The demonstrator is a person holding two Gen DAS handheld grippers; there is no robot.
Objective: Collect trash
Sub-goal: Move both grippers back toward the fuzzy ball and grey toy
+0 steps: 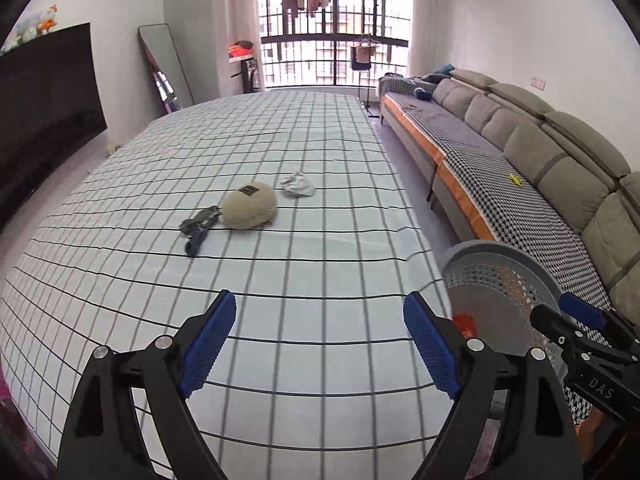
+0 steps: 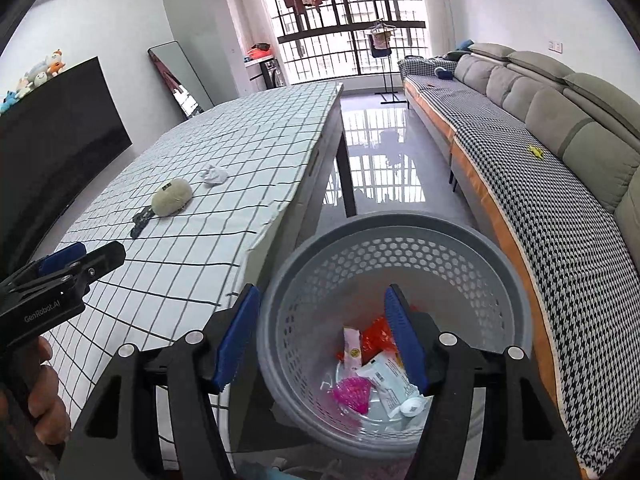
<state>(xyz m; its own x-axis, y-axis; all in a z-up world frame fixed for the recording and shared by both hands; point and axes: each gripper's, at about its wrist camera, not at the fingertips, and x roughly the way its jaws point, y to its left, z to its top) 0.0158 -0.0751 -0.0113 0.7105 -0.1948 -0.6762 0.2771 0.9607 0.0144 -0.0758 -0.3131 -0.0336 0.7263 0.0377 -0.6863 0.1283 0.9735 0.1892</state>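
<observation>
Blue pads fill the foreground on both sides, and neither pair has anything between them: the left gripper stands spread wide over the checked tablecloth, and the right gripper is parted too, poised right above the grey perforated waste basket. Down in that basket lie a pink mesh scrap, a white pouch, a slim pink-and-white wrapper and something red-orange, so this reads as the moment just after a drop, with both tools free for the next pick.

What's left? Out on the table, well away from both grippers, a crumpled white tissue sits just beyond a beige cap, and a dark crumpled item, perhaps a wrapper or cloth, touches the cap's near side. My call: the tissue is the clearest trash remaining. Next move needs a long reach across the cloth, past the cap without nudging it, then a pinch low enough to catch soft paper.

Both grippers tilt downward. A hand wraps the left tool's handle, seen from the right wrist; the left one aims across the table, the right hangs beside the table edge over the basket.
</observation>
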